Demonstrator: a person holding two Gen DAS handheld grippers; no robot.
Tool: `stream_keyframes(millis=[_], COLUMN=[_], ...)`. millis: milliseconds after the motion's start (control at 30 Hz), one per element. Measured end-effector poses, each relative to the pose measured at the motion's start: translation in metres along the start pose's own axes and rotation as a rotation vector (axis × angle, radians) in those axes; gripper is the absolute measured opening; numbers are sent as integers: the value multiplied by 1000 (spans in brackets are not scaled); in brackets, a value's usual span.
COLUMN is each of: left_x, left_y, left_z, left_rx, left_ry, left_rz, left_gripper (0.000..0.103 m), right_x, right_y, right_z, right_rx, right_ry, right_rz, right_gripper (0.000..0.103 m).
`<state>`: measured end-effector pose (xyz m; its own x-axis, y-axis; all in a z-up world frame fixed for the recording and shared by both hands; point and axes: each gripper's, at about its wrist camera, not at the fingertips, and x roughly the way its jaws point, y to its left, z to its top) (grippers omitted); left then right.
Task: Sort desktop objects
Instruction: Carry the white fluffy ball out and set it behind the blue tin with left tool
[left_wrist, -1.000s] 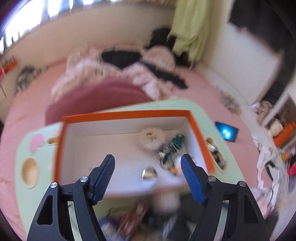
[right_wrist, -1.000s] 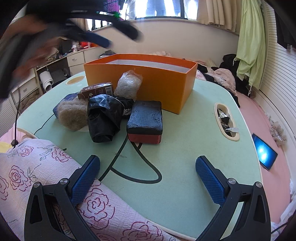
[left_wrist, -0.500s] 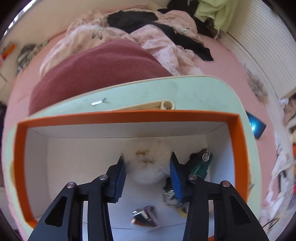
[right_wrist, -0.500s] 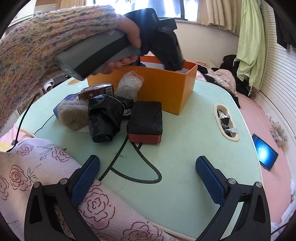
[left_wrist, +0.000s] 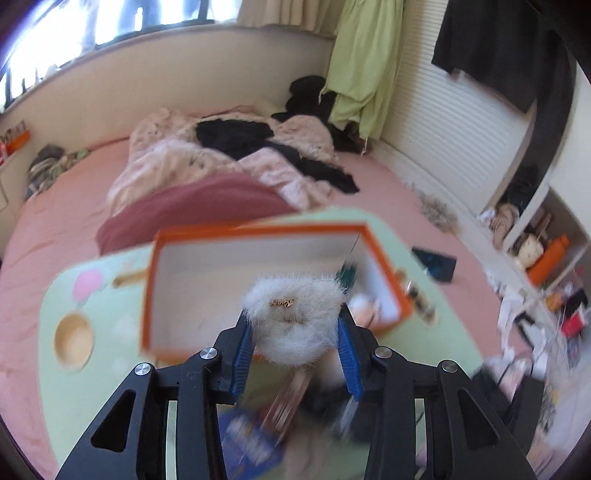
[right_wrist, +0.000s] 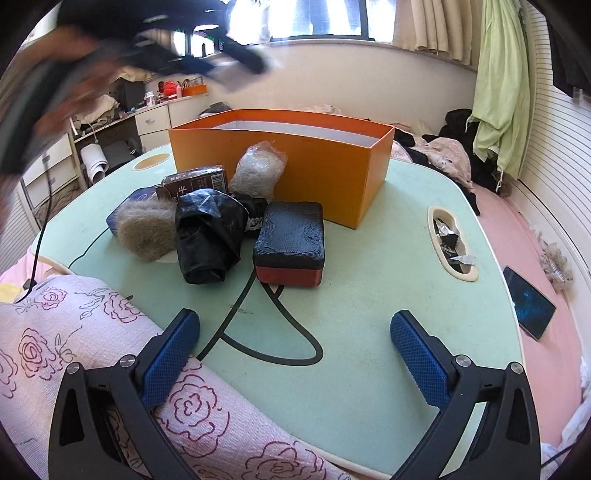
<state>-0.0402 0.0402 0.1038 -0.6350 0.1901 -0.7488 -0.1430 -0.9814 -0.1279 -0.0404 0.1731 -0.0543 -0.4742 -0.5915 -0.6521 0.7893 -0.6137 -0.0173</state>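
Observation:
My left gripper (left_wrist: 293, 330) is shut on a white fluffy pompom (left_wrist: 295, 317) with a small gold charm and holds it in the air above the front of the orange box (left_wrist: 258, 232). A green toy car (left_wrist: 349, 271) lies in the box's right corner. In the right wrist view the orange box (right_wrist: 295, 162) stands at the back of the green table (right_wrist: 369, 295). Before it lie a black-and-red case (right_wrist: 290, 243), a black bag (right_wrist: 207, 236), a brown fur piece (right_wrist: 146, 230), a clear wrapped bundle (right_wrist: 260, 171) and a brown packet (right_wrist: 195, 182). My right gripper (right_wrist: 293, 360) is open and empty near the front edge.
A black cable (right_wrist: 273, 332) loops across the table front. A recessed tray (right_wrist: 452, 243) with scraps sits at the table's right. A phone (right_wrist: 530, 301) lies on the pink bed. A rose-patterned cloth (right_wrist: 92, 332) covers the front left. The left hand and gripper blur at the top left (right_wrist: 110, 55).
My left gripper closed on the white pompom inside the box and lifted it up and back out. My right gripper has stayed still and open.

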Motion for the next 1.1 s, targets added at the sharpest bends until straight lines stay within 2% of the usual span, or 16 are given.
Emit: stream_keyframes(millis=[167,300,367,400,467,533,633,800,867,933,967,1100], left_x=[25,29,17,10,-6,-20,-32,-20,-8,5,7,4], left_y=[23,32,31,30,24,20,18,20,23,22,22,24], left_z=[-39,-50,-53,-55,-60,-71,-100,-139,-147,-150,-151,-151], left_rx=[-35,-76,-85,-81,-55,-31,1,3,-10,5,14,17], left_ry=[60,13,-34,-52,-82,-98,-98,-10,17,38,28,18], left_rz=[19,28,14,7,5,24,42,83,103,178,193,191], left_gripper=[41,51,69,74,89,95,99,99,99,103,103,103], right_x=[0,0,0,0,0,0,0,0,0,0,0,1], right_y=[-1,-1,-1,-1,-1,-1,-1,-2,-2,-2,-2,-2], right_z=[0,0,0,0,0,0,0,0,0,0,0,0], right_rx=[0,0,0,0,0,-1,-1,-1,-1,-1,-1,-4], right_ry=[0,0,0,0,0,0,0,0,0,0,1,2], right_rz=[0,0,0,0,1,1,1,1,1,1,0,-1], right_gripper=[103,103,103,103,103,103,103,103,103,103,103,103])
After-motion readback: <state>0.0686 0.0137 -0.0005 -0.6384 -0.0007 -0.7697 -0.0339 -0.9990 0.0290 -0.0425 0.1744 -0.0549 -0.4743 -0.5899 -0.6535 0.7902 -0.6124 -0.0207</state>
